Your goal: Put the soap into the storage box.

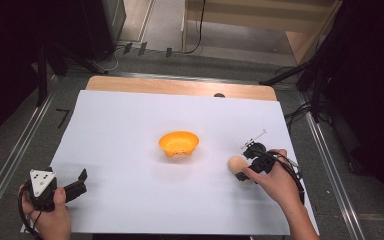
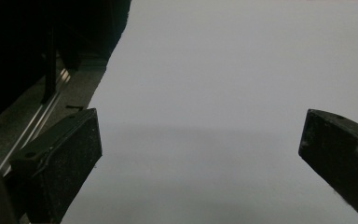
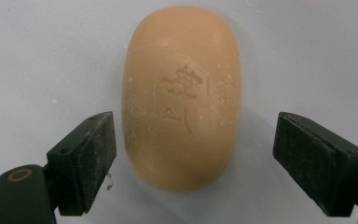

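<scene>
An oval peach-coloured soap bar (image 3: 182,100) with stamped characters lies flat on the white sheet (image 3: 37,60). My right gripper (image 3: 193,161) is open, its jaws standing either side of the bar's near end, the left one almost touching it. From above, the soap bar (image 1: 236,163) lies right of centre with the right gripper (image 1: 247,167) over it. An orange bowl (image 1: 179,143) sits at the table's middle. My left gripper (image 1: 80,182) rests open near the front left corner; in its own view the left gripper (image 2: 200,154) has only bare sheet between its jaws.
The white sheet (image 1: 130,120) covers a wooden table (image 1: 180,86). Metal rails (image 1: 20,150) run along both sides, with dark stands and cables beyond the table. The sheet's left edge and the rail (image 2: 32,128) lie close to my left gripper.
</scene>
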The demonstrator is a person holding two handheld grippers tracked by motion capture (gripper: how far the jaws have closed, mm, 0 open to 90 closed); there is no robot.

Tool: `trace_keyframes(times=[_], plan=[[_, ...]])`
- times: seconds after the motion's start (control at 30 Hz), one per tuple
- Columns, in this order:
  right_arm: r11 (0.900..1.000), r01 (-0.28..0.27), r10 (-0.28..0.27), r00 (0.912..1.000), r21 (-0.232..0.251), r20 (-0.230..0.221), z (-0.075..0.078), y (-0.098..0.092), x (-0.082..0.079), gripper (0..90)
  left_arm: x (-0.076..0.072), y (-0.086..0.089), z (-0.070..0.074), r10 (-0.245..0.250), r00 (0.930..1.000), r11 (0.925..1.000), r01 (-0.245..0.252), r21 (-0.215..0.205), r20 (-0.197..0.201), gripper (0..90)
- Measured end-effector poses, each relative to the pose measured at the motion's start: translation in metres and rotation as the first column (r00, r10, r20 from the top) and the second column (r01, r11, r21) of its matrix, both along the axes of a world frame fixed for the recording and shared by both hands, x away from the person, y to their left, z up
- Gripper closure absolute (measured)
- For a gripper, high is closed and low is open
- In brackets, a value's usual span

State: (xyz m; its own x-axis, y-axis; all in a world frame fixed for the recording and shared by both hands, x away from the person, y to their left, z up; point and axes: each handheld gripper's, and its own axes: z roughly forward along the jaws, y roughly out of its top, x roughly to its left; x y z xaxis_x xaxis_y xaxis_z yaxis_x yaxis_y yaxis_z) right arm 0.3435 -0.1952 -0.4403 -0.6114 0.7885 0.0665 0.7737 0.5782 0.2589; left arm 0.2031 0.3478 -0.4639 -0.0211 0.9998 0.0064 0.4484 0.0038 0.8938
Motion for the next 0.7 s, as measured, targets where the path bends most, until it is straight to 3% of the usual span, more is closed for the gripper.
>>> trace_keyframes(times=[0.4, 0.5, 0.7], plan=[[1.000, -0.007, 0.007, 1.0000, 0.001, 0.006, -0.003, 0.011, 0.006, 18.7, 0.000, 0.000, 0.000, -0.002, 1.0000, 1.0000, 0.002, -0.001, -0.002, 0.0], [1.000, -0.011, 0.011, 0.9999, -0.004, -0.007, -0.005, 0.013, 0.008, 23.7, 0.000, 0.000, 0.000, -0.002, 1.0000, 1.0000, 0.002, -0.001, -0.002, 0.0], [1.000, -0.004, 0.004, 1.0000, -0.007, -0.006, -0.008, 0.015, 0.010, 23.8, 0.000, 0.000, 0.000, -0.004, 1.0000, 1.0000, 0.004, -0.002, -0.002, 0.0]])
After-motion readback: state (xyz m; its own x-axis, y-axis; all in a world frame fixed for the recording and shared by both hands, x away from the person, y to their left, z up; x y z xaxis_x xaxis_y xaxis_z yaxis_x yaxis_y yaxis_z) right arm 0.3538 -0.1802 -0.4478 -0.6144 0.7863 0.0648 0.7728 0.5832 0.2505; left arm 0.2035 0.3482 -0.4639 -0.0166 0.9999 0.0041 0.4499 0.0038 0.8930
